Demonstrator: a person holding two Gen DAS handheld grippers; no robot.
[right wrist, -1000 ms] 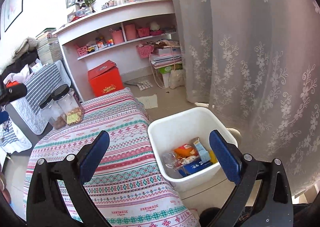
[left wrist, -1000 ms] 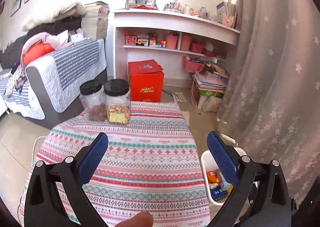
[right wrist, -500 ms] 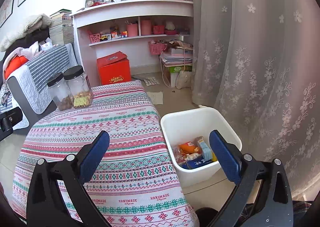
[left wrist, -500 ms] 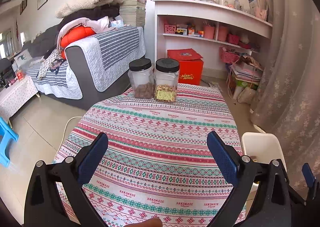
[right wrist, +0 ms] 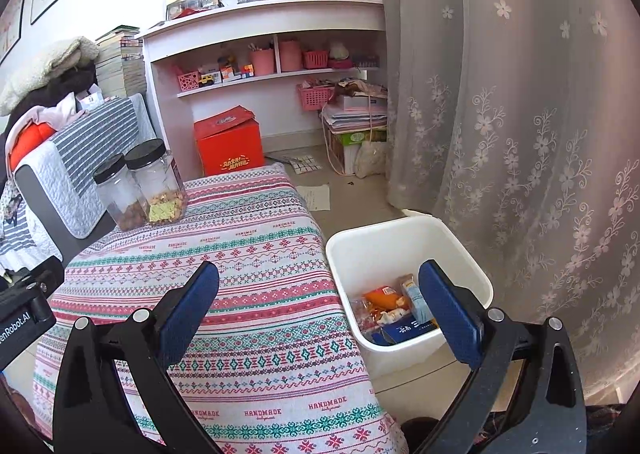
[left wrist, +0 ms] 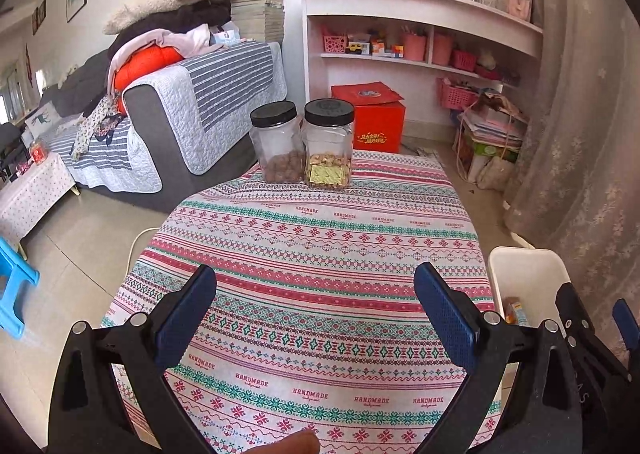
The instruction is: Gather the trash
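Note:
A white bin [right wrist: 408,242] stands on the floor to the right of the table and holds several wrappers and small boxes [right wrist: 394,314]. Its rim also shows in the left wrist view [left wrist: 528,266]. My left gripper [left wrist: 316,318] is open and empty above the near part of the patterned tablecloth [left wrist: 320,238]. My right gripper [right wrist: 320,314] is open and empty, held over the table's right edge and the bin. The right gripper's body shows at the right edge of the left wrist view.
Two clear jars with black lids [left wrist: 304,146] stand at the table's far edge, also in the right wrist view [right wrist: 140,186]. A sofa [left wrist: 180,114], red box [left wrist: 372,122], white shelf unit [right wrist: 272,66] and lace curtain [right wrist: 520,114] surround the table.
Both grippers have pulled back and swung left. The left view now shows more table and sofa; the right view shows more table, with the bin moved toward the right. Both stayed open.

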